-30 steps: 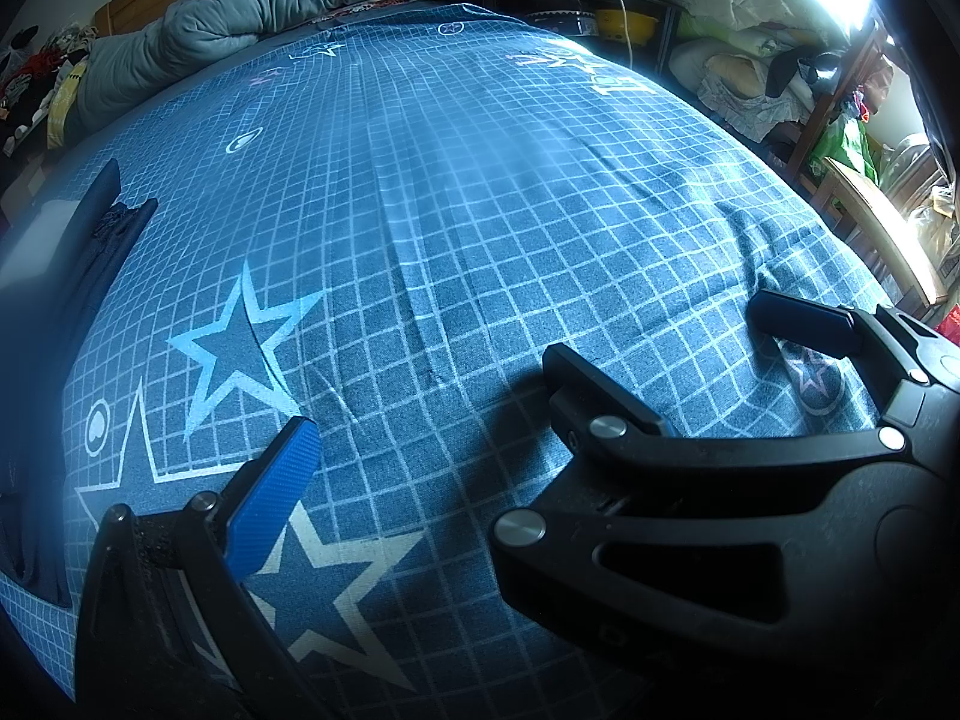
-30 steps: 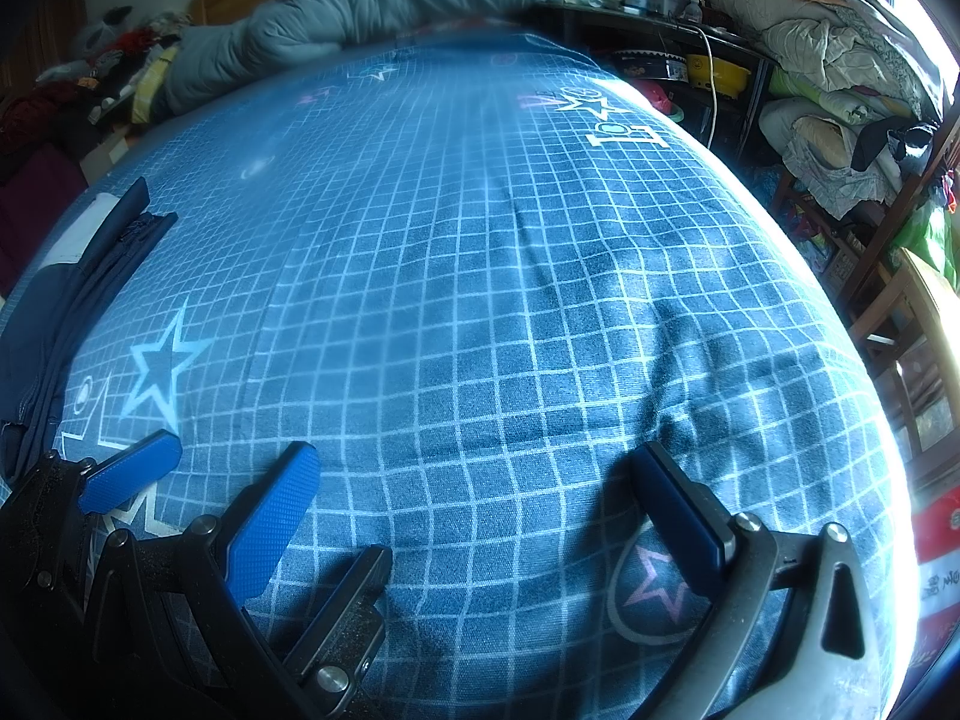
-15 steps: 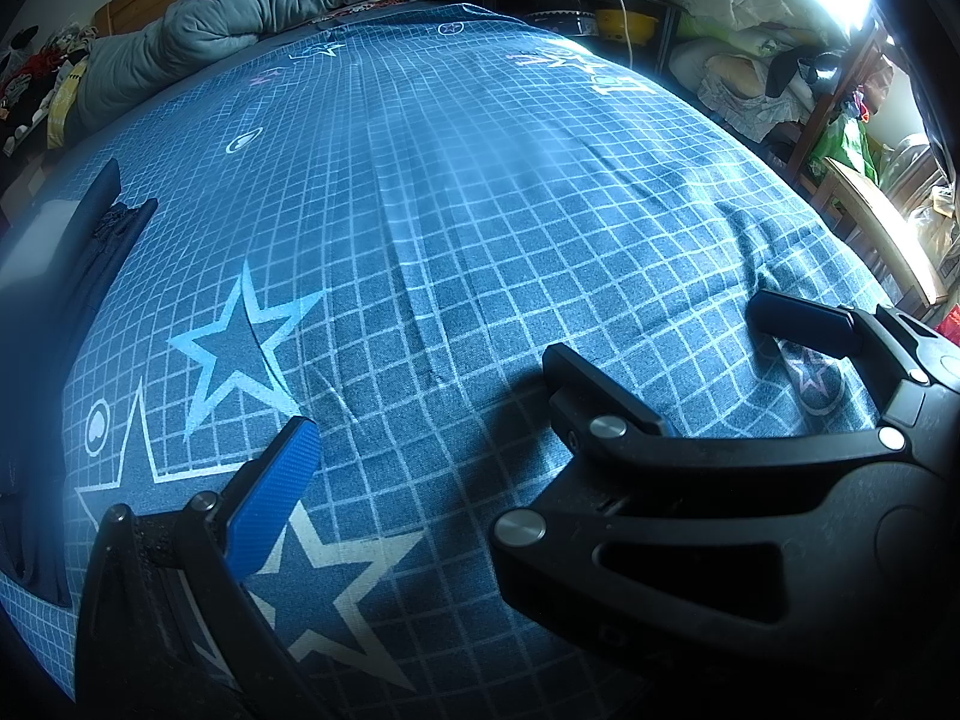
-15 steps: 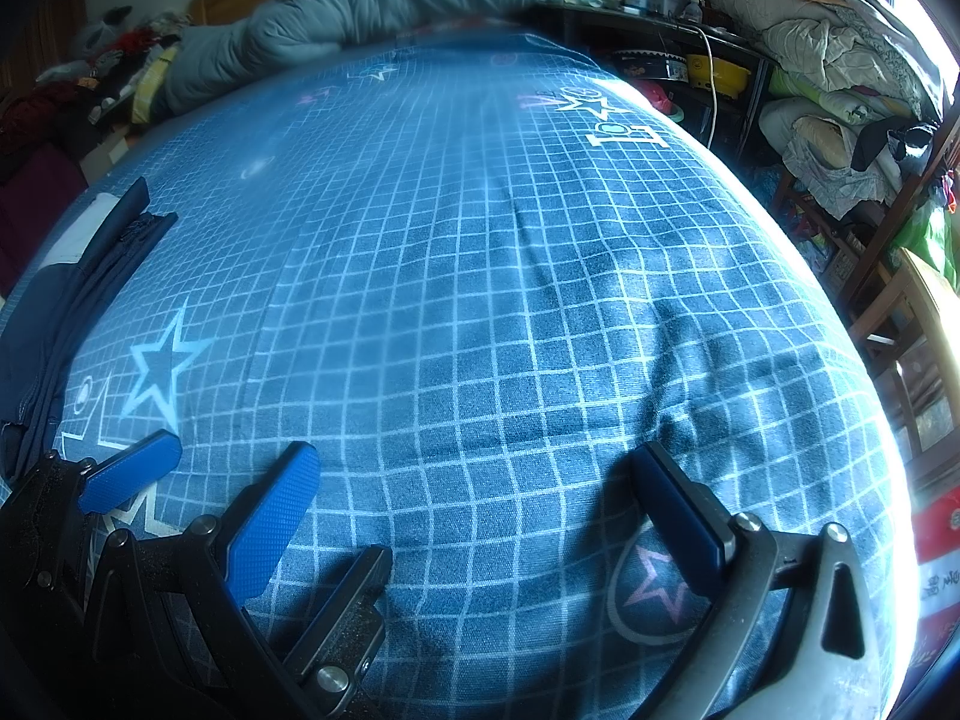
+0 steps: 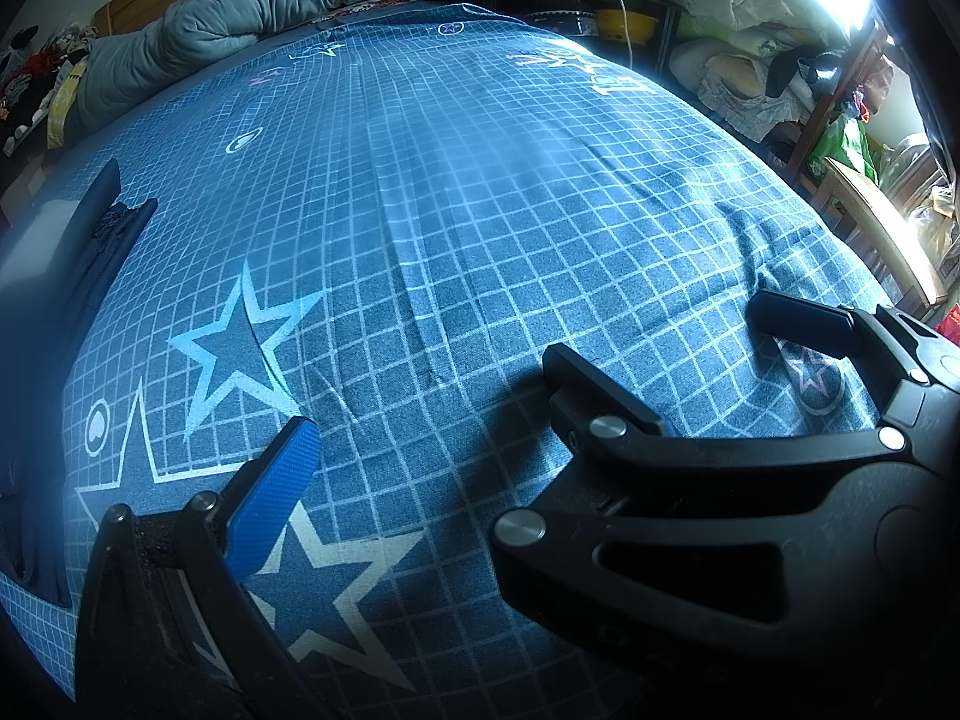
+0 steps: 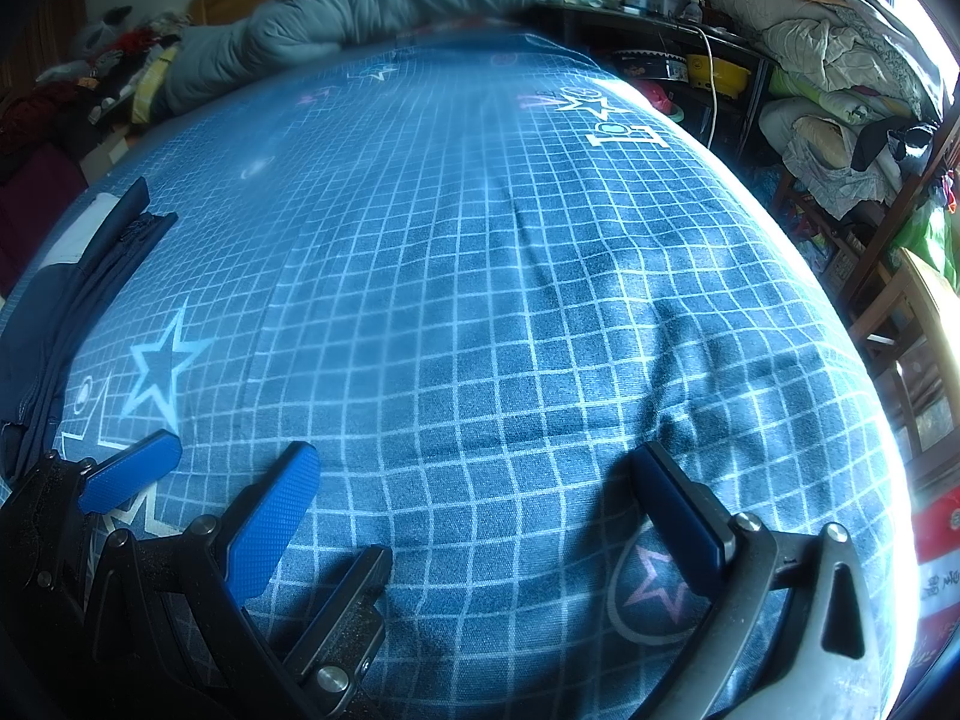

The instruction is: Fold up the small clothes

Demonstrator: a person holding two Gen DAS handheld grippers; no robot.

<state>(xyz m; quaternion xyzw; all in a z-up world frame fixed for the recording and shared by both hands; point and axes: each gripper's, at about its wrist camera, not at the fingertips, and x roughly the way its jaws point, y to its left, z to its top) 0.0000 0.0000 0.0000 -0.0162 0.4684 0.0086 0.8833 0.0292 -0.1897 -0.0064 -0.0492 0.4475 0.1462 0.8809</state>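
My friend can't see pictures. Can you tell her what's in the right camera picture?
Two open tools, the right tool and left tool, hover empty over a blue bedsheet with white squares and stars. Dark blue clothes lie at the left edge, a grey duvet at the far end.

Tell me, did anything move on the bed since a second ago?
Nothing visibly changed. Both grippers, left and right, hang open over the blue bedsheet, holding nothing, and the dark garment lies at the bed's left edge as before.
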